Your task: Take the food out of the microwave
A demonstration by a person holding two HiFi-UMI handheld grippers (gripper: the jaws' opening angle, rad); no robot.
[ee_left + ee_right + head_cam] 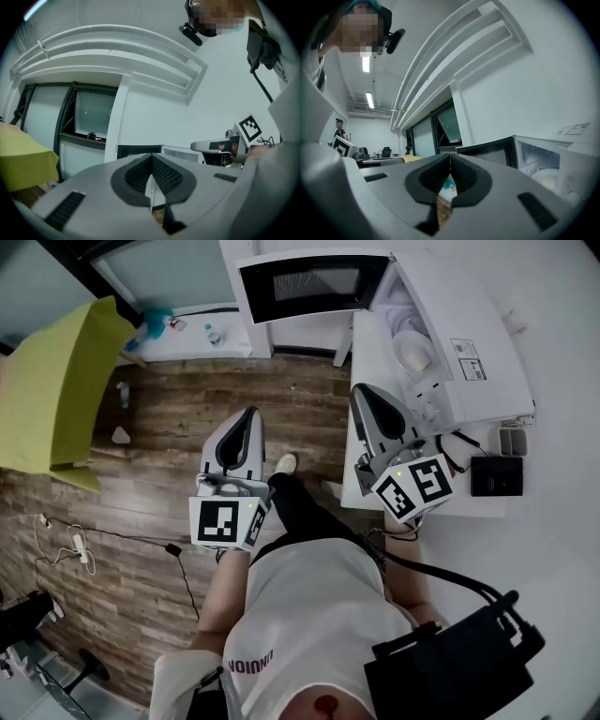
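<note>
The white microwave [469, 343] stands on a white counter [553, 521] at the upper right. Its dark-windowed door [309, 282] is swung open to the left. Inside the cavity sits a white bowl [414, 354], which also shows in the right gripper view as a pale bowl [548, 178] behind the open door [487, 149]. My right gripper [360, 392] is shut and empty, short of the microwave's opening. My left gripper [248, 414] is shut and empty, over the wooden floor left of the counter. In the left gripper view the door [138, 151] lies ahead and the right gripper [220, 146] is to the right.
A black box [495, 474] and cables lie on the counter near the microwave. A yellow-green table [56, 390] stands at the left. A low white shelf [187, 334] with a bottle runs along the far wall. A power strip [80, 549] and cords lie on the floor.
</note>
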